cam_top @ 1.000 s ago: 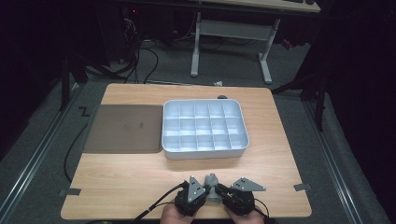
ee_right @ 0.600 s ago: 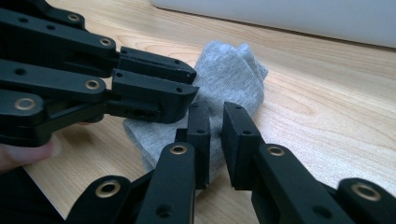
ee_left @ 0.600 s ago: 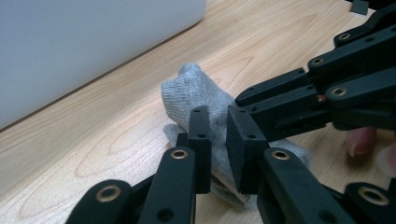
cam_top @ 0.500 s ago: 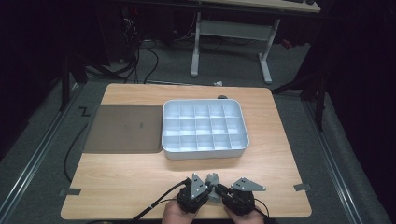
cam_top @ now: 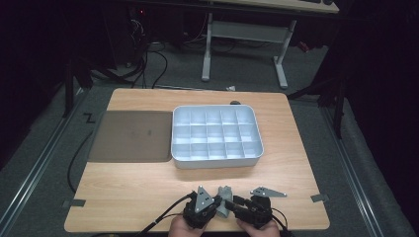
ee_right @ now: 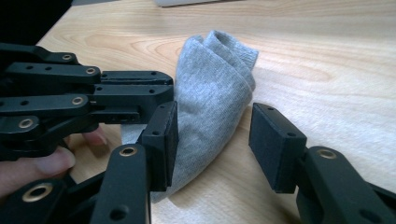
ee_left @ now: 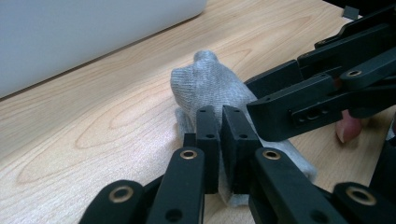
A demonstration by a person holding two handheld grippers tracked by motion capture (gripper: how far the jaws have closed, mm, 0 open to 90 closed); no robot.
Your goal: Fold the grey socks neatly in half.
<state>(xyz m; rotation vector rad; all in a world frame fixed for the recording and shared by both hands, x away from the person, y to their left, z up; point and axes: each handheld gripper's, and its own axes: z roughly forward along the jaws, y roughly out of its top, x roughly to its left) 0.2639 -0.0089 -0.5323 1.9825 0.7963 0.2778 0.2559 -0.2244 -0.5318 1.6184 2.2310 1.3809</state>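
Both grippers have slid toward the table's (cam_top: 148, 177) front edge. Left gripper (ee_left: 219, 135) pinches the grey sock (ee_right: 210, 88); right gripper (ee_right: 212, 140) gapes around it. Sock points toward the tray (cam_top: 215, 160).

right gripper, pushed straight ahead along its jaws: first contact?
Probably the grey sock: it lies between the right gripper's open jaws, hugging one pad. The left gripper, shut on the sock, sits just off that line.

White compartment tray (cam_top: 216, 158) beside dark mat (cam_top: 131, 137) on table (cam_top: 123, 187).
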